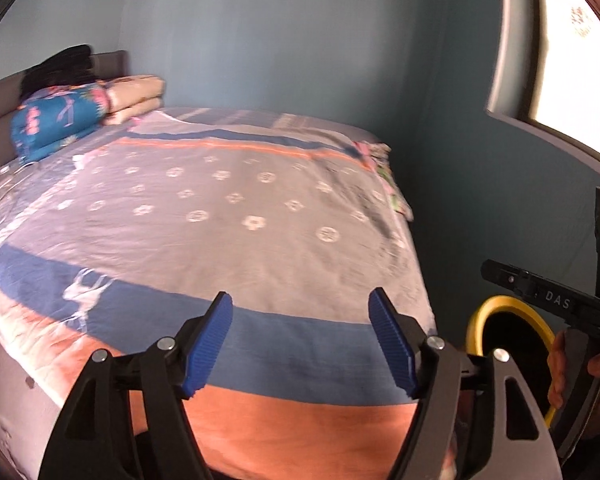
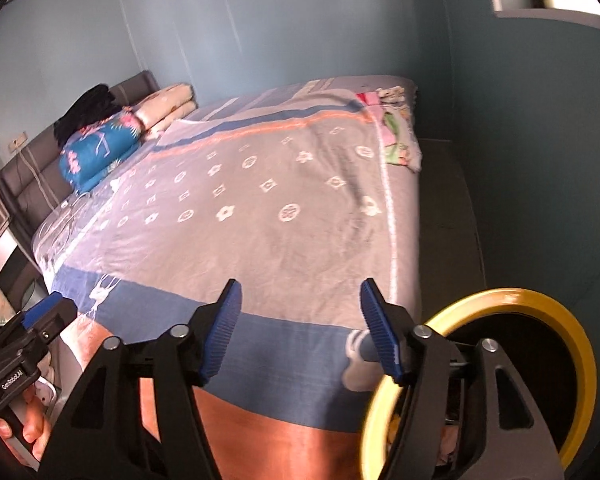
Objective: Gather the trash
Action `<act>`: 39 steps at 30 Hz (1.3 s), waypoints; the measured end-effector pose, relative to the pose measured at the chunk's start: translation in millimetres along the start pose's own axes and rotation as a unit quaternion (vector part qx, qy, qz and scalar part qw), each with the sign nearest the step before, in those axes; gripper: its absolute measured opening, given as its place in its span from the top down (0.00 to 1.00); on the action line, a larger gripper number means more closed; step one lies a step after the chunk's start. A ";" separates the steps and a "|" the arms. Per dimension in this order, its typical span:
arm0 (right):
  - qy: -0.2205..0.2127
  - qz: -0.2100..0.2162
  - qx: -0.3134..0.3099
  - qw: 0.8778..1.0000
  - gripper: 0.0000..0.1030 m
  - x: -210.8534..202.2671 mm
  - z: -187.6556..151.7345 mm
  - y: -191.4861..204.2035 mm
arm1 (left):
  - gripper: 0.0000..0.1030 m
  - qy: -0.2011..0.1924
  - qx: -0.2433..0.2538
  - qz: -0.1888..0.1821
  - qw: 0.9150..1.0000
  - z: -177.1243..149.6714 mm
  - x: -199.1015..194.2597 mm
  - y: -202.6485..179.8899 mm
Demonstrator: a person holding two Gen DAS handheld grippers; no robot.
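Observation:
My left gripper (image 1: 300,340) is open and empty, held above the foot of the bed (image 1: 236,208). My right gripper (image 2: 300,328) is open and empty too, above the bed's (image 2: 260,220) foot corner. A yellow-rimmed trash bin (image 2: 540,300) with a dark inside stands on the floor by that corner, right of my right gripper; some pale scraps show at its bottom. It also shows at the right in the left wrist view (image 1: 480,320). No loose trash shows on the bedspread. The right gripper's body shows in the left wrist view (image 1: 548,296), and the left gripper shows in the right wrist view (image 2: 40,320).
Folded quilts (image 1: 60,120) and dark clothes (image 1: 60,68) lie at the headboard. A small floral cloth (image 2: 396,136) lies on the far right edge of the bed. A strip of floor (image 2: 448,216) runs between bed and blue wall. A window (image 1: 572,60) is at the upper right.

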State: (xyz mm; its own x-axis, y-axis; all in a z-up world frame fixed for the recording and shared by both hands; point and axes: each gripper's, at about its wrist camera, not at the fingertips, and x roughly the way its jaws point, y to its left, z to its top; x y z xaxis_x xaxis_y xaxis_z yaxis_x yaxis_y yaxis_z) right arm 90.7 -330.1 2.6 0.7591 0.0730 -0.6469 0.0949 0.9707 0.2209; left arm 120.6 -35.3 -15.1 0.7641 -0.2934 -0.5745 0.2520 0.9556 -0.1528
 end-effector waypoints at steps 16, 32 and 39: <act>-0.123 0.012 -0.045 0.991 0.08 -43.0 -23.7 76.4 | 0.09 -0.114 -0.040 0.061 0.991 -7.4 -69.3 42.1; -0.170 -0.016 -0.049 0.984 0.08 -63.8 -44.6 69.1 | 0.08 -0.147 -0.032 0.077 0.986 -32.0 -106.7 23.4; -0.163 -0.014 -0.047 0.985 0.08 -57.2 -53.1 64.4 | 0.08 -0.150 -0.036 0.079 0.985 -35.2 -106.0 22.0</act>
State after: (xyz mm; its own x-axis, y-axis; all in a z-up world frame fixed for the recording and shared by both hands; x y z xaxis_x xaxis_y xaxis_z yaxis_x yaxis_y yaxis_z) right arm 19.2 -259.6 15.1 0.9251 -0.0175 -0.3793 0.0711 0.9892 0.1279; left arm 24.3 17.7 14.1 0.9343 -0.1262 -0.3335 0.0821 0.9863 -0.1431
